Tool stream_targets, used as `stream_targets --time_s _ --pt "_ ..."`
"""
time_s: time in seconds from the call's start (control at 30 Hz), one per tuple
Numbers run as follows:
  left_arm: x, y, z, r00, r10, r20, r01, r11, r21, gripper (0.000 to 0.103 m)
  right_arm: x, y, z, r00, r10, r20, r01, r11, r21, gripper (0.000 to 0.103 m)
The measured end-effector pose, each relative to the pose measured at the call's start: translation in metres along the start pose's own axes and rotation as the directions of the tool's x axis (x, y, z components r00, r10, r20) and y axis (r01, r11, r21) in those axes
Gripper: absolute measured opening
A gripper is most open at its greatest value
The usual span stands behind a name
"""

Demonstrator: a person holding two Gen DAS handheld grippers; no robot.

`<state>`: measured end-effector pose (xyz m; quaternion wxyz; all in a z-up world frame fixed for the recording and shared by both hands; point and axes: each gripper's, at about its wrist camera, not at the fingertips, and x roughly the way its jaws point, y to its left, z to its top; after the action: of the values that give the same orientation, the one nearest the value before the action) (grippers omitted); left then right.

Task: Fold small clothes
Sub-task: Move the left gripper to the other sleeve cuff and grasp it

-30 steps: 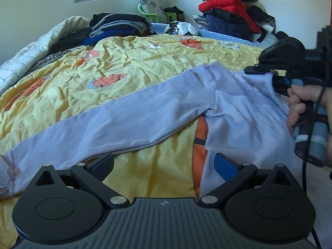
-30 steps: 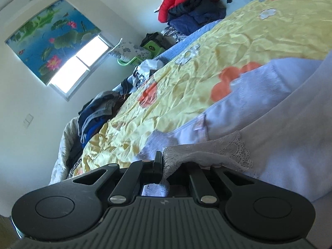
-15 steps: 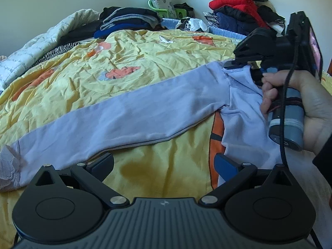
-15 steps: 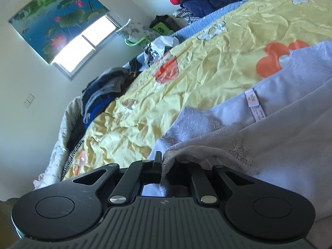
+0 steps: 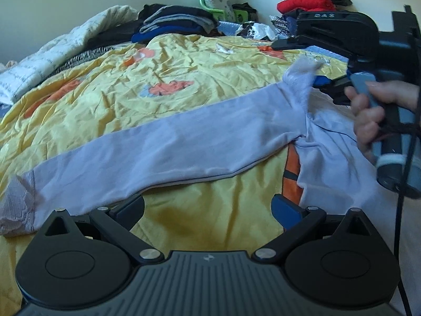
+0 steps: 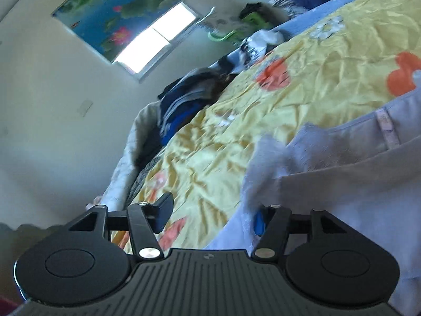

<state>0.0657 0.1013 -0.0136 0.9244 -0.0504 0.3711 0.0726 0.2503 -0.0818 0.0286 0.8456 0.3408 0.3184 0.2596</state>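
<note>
A lavender long-sleeved garment lies on the yellow bedspread, one sleeve stretched left to a lace cuff. My left gripper is open just above the sleeve's near edge, with nothing between its fingers. A hand holds my right gripper at the garment's raised shoulder. In the right wrist view the right gripper has its jaws opening. The bunched garment leans on the right finger only, while the left finger stands apart over the bedspread.
A stack of dark folded clothes sits at the far side of the bed. A red and dark pile is heaped at the back right. A white quilt runs along the left edge.
The right gripper carried the lace neckline up and to the left, then its jaws parted and let the cloth go. The left gripper stayed where it was, open.
</note>
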Motion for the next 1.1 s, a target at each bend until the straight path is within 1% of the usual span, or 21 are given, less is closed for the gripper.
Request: stream_targets --time_s 0.07,0.13,0.17,0.2,0.27,0.3,0.37,0.43,0.47,0.53,0.57,0.6,0.63,0.67,0.7,0.73,0.8,0.9,1.0,1.07,1.1 --pt "-0.002 0.003 -0.001 1.000 -0.002 0.004 0.002 1.000 -0.011 0.103 -0.002 0.002 -0.002 1.000 0.000 -0.004 0.000 1.000 0.008 0.059" --pt "-0.003 0.006 -0.002 1.000 0.015 0.006 -0.015 1.000 -0.019 0.103 -0.003 0.004 -0.004 0.999 0.050 -0.019 -0.050 0.999 0.002 0.060" --pt "-0.003 0.007 -0.003 1.000 0.020 0.003 -0.019 1.000 -0.023 0.103 -0.002 0.004 -0.005 0.998 0.060 -0.031 -0.060 0.998 -0.001 0.061" --pt "-0.003 0.009 -0.003 1.000 0.021 -0.004 -0.021 0.999 -0.030 0.103 -0.001 0.005 -0.006 0.998 0.052 -0.046 -0.052 0.999 0.000 0.064" --pt "-0.004 0.013 -0.003 1.000 0.016 -0.012 -0.017 0.999 -0.048 0.103 0.004 0.002 -0.009 0.997 -0.012 -0.082 0.014 1.000 0.020 0.064" --pt "-0.005 0.015 -0.004 1.000 0.014 -0.012 -0.014 0.998 -0.059 0.103 0.005 0.000 -0.011 0.996 -0.030 -0.089 0.032 0.999 0.029 0.064" --pt "-0.006 0.018 -0.005 1.000 0.017 -0.010 -0.017 0.997 -0.072 0.103 0.009 -0.005 -0.015 0.994 -0.043 -0.104 0.047 0.998 0.038 0.064" --pt "-0.008 0.019 -0.006 1.000 0.024 -0.016 -0.025 0.997 -0.075 0.103 0.019 -0.012 -0.019 0.985 -0.089 -0.150 0.098 0.994 0.049 0.065" --pt "-0.009 0.019 -0.007 1.000 0.024 -0.017 -0.025 0.997 -0.073 0.103 0.018 -0.012 -0.020 0.985 -0.097 -0.140 0.105 0.993 0.052 0.065" --pt "-0.013 0.021 -0.009 0.999 0.037 -0.003 -0.037 0.997 -0.073 0.103 0.010 -0.008 -0.022 0.990 -0.072 -0.119 0.078 0.996 0.048 0.063" --pt "-0.015 0.023 -0.010 0.999 0.047 0.002 -0.047 0.996 -0.077 0.103 0.007 -0.004 -0.024 0.992 -0.062 -0.108 0.065 0.998 0.024 0.066" --pt "-0.015 0.025 -0.011 0.999 0.053 0.002 -0.053 0.995 -0.086 0.103 0.005 0.001 -0.025 0.992 -0.075 -0.101 0.074 0.997 -0.015 0.071" --pt "-0.016 0.027 -0.012 0.999 0.052 -0.003 -0.052 0.994 -0.096 0.103 0.006 0.006 -0.028 0.988 -0.110 -0.108 0.104 0.992 -0.065 0.073" --pt "-0.017 0.031 -0.012 0.999 0.049 -0.008 -0.049 0.993 -0.111 0.103 0.009 0.006 -0.028 0.981 -0.151 -0.124 0.139 0.986 -0.097 0.071" --pt "-0.020 0.037 -0.014 0.999 0.042 -0.005 -0.042 0.990 -0.136 0.103 0.008 0.010 -0.031 0.970 -0.208 -0.129 0.190 0.972 -0.136 0.063" --pt "-0.024 0.043 -0.017 0.999 0.036 0.008 -0.035 0.987 -0.157 0.103 0.003 0.013 -0.032 0.967 -0.230 -0.113 0.210 0.963 -0.168 0.064" --pt "-0.033 0.059 -0.023 0.998 0.041 0.038 -0.032 0.978 -0.208 0.103 -0.011 0.029 -0.038 0.975 -0.211 -0.075 0.190 0.955 -0.230 0.065" --pt "-0.037 0.082 -0.028 0.998 0.048 0.043 -0.036 0.967 -0.252 0.103 -0.036 0.055 -0.054 0.987 -0.154 -0.049 0.130 0.935 -0.331 0.070" --pt "-0.037 0.104 -0.025 0.997 0.030 0.071 -0.008 0.953 -0.302 0.103 -0.054 0.074 -0.074 0.994 -0.105 -0.041 0.080 0.913 -0.400 0.074" --pt "-0.036 0.113 -0.018 0.995 -0.003 0.105 0.035 0.950 -0.311 0.103 -0.061 0.081 -0.083 0.995 -0.088 -0.052 0.059 0.909 -0.412 0.074" --pt "-0.031 0.117 -0.012 0.994 -0.015 0.106 0.047 0.948 -0.314 0.103 -0.063 0.083 -0.089 0.995 -0.076 -0.063 0.043 0.911 -0.409 0.074"
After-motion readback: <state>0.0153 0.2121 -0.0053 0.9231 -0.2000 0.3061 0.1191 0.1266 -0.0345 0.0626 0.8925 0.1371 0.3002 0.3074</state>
